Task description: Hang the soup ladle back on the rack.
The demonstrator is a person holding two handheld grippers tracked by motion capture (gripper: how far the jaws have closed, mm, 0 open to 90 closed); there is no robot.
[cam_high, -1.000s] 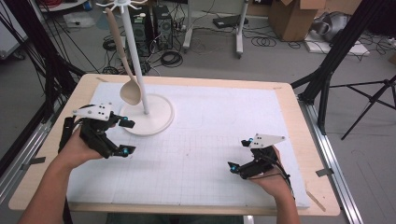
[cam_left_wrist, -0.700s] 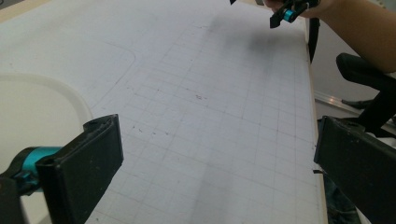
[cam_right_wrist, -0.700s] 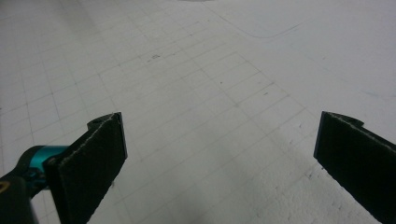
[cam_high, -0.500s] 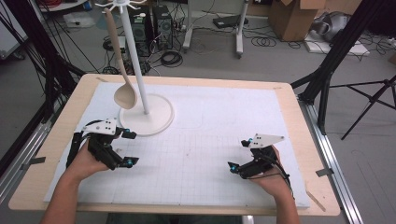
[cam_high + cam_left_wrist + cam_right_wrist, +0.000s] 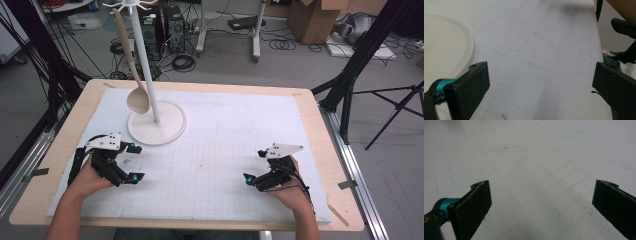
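Note:
A white hanger stand [image 5: 145, 65] rises from a round base [image 5: 167, 131] at the back left of the mat. A beige wooden spoon [image 5: 137, 100] hangs from a top hook, its bowl low beside the pole. My left gripper [image 5: 135, 162] rests on the mat just in front of the base, open and empty. In the left gripper view, the left gripper [image 5: 541, 75] has wide jaws and the base [image 5: 446, 45] lies at the left. My right gripper [image 5: 254, 165] sits near the front right, open with nothing in it. The right gripper [image 5: 541, 192] faces bare gridded mat.
A white gridded mat [image 5: 225, 130] covers most of the wooden table [image 5: 320, 150]. Black tripod legs [image 5: 350, 85] stand off the right edge, and cables and boxes lie on the floor beyond the far edge.
My left gripper has drawn back from beside the stand's base toward the near edge. The hanging spoon sways slightly. The right gripper has stayed put.

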